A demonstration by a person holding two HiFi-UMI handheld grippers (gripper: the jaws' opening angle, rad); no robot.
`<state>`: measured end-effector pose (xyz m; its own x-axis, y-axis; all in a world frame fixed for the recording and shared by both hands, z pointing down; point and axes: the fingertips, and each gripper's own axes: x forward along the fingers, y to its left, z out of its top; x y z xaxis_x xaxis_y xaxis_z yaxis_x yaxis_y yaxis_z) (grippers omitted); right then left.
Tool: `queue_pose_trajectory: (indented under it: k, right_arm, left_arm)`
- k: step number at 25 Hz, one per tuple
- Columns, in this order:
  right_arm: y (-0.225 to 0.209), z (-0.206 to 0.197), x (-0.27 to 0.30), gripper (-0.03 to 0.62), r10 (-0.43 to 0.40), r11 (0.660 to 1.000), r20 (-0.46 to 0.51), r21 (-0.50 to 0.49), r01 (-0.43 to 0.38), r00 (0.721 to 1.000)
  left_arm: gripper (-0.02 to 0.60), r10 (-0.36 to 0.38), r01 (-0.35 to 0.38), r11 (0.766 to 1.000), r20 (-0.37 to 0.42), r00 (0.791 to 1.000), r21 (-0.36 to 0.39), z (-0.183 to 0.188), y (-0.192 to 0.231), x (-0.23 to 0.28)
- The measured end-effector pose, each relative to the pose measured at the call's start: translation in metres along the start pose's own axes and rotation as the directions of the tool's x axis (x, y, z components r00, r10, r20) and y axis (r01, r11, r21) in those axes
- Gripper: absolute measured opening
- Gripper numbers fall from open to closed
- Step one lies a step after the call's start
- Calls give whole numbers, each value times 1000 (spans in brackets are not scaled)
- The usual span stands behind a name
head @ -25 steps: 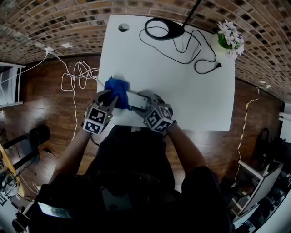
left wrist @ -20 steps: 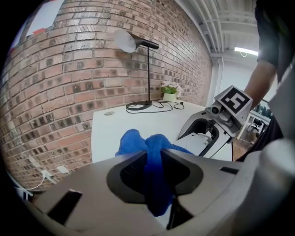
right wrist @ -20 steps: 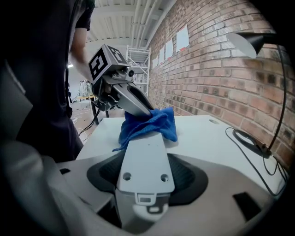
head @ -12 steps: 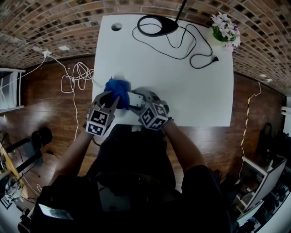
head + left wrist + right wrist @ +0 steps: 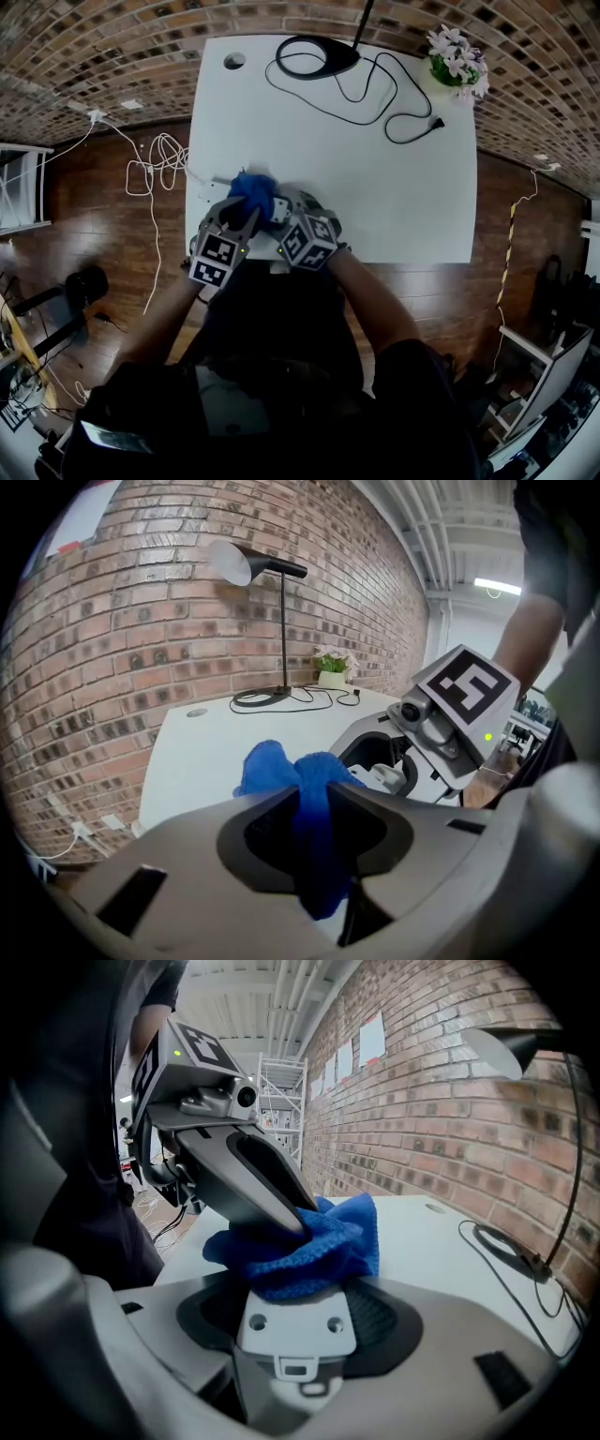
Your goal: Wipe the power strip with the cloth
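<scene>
A white power strip (image 5: 277, 208) lies near the front left of the white table (image 5: 394, 187). My right gripper (image 5: 283, 217) is shut on its near end, and in the right gripper view the strip's end (image 5: 295, 1327) sits between the jaws. My left gripper (image 5: 246, 212) is shut on a bunched blue cloth (image 5: 253, 189). It presses the cloth (image 5: 319, 1241) down onto the strip just ahead of the right jaws. In the left gripper view the cloth (image 5: 281, 766) fills the gap between the jaws, and the power strip (image 5: 386, 778) shows to the right.
A black desk lamp base (image 5: 314, 56) and its black cable (image 5: 394, 103) lie at the table's far side. A flower pot (image 5: 455, 61) stands at the far right corner. White cables (image 5: 155, 159) lie on the wooden floor to the left. The table's front edge is just under the grippers.
The left gripper has slid the blue cloth along the power strip toward the right gripper. The right gripper has kept its hold in place.
</scene>
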<state>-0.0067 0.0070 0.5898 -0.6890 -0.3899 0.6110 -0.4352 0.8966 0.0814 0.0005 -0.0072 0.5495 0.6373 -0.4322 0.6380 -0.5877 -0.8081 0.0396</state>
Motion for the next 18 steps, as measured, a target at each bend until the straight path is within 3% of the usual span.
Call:
queue_pose_trajectory:
  k: [8,18]
  right_arm:
    - [0,-1,0,282,0,1000,2,-5,0,1000]
    - [2,0,-2,282,21,1000,-3,-10,-21,1000]
  left_arm:
    - [106,-8,7,1000,-22,1000,-20,4,-16,6]
    - [103,-96,88,981,-38,995,-173,10,-36,13]
